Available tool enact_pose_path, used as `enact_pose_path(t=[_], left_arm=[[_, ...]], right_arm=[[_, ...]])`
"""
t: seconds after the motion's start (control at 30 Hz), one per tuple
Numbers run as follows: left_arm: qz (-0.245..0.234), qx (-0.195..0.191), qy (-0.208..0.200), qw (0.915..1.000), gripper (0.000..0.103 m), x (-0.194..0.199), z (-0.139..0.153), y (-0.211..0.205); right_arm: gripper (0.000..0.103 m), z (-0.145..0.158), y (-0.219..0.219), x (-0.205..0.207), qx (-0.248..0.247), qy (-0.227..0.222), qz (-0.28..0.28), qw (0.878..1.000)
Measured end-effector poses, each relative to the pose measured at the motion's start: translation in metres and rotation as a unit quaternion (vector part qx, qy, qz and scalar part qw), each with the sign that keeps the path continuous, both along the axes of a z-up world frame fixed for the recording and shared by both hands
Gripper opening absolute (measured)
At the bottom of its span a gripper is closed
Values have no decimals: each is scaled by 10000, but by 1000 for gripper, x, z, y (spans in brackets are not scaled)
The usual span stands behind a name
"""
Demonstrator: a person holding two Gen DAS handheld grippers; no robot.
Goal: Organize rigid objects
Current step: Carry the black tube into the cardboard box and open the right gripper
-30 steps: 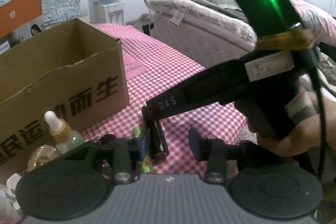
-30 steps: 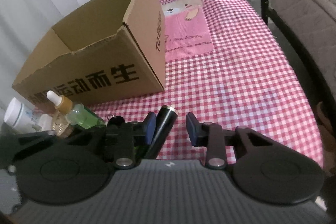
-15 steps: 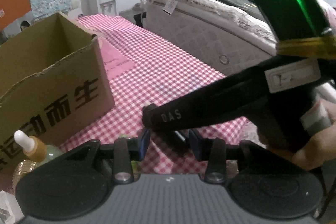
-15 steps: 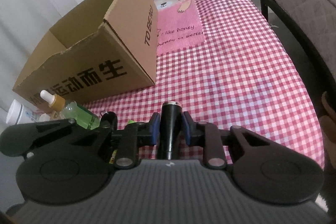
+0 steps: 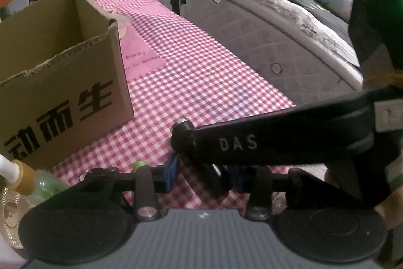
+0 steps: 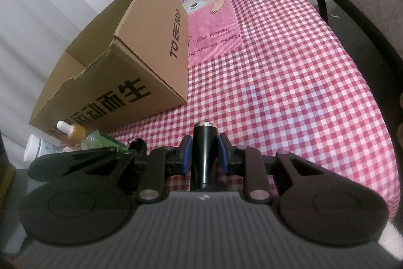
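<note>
Between your right gripper's (image 6: 205, 154) blue pads sits the black cylinder (image 6: 204, 150), clamped on both sides with its metal-rimmed end pointing to twelve o'clock in the right wrist view. A second ago those pads stood apart with the cylinder leaning loose against the left one; they have just been closing and now press on it.

Your left gripper (image 5: 202, 172) has its jaws part open, narrower than a second ago; they have just been closing, with the lower end of the cylinder (image 5: 210, 177) between them. You cannot tell from the left wrist view whether its pads touch the cylinder. The right gripper's finger marked DAS (image 5: 226, 143) crosses that view from three o'clock, lower and nearer than before.

At ten o'clock of the gripped cylinder in the right wrist view stands the open cardboard box (image 6: 141, 72) on the red-checked cloth (image 6: 289, 92); it fills more of that view than a second ago. At nine o'clock, near the box's front wall, stand a green dropper bottle (image 6: 85, 136) and a white jar (image 6: 37, 149). A pink patch with a bear (image 6: 214, 24) lies at twelve o'clock, just beside the box. A mattress (image 5: 264, 29) stands at one o'clock in the left wrist view.
</note>
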State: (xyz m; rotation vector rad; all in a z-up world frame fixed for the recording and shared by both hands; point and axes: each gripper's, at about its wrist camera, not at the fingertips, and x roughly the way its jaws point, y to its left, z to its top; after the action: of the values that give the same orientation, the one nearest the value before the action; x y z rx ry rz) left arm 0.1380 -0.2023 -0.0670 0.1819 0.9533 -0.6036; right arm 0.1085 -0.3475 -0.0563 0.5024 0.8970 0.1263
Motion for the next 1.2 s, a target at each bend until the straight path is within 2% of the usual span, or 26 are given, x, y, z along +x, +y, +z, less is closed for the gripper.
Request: enact_pose_path(t=[0.07,0.2,0.33,0.43,0.57,0.73,0.87,0.97,1.07,1.2], left_arm=[[78,-113,59,9999,35,0,-1,2],[93,-105,-67,9999,32,-5,1,4],[88,-189,-204,9996,29,-18,16,10],[93,-307,-496,9983,29,-35,39,17],[187,-491,-1056,9930,29,-60,80,34],[568,-550,-1655,9830,29,-73,136,73],[1066,-443,-1670,9792,29,-52,172,113],[1399,-322,-1502,9782,29,-21,184,140],[1710,-165,-1216,9776,29,18,181,166],[1987,-60,-646,9779,29,74,156,199]], right_arm=[[21,0,1,-1,-10,-29,17,10000],[22,-1,0,-5,121,-91,-63,9999],[21,10,1,-19,178,-234,-144,9995],[21,33,8,-33,67,-482,-140,9987],[21,77,24,-52,-90,-1010,-35,9948],[21,136,58,-51,-180,-1677,430,9847],[21,172,91,-16,-35,-1916,1030,9760],[21,186,113,29,176,-1772,1400,9740],[21,187,133,87,432,-1350,1680,9755],[21,165,157,162,621,-563,1831,9795]])
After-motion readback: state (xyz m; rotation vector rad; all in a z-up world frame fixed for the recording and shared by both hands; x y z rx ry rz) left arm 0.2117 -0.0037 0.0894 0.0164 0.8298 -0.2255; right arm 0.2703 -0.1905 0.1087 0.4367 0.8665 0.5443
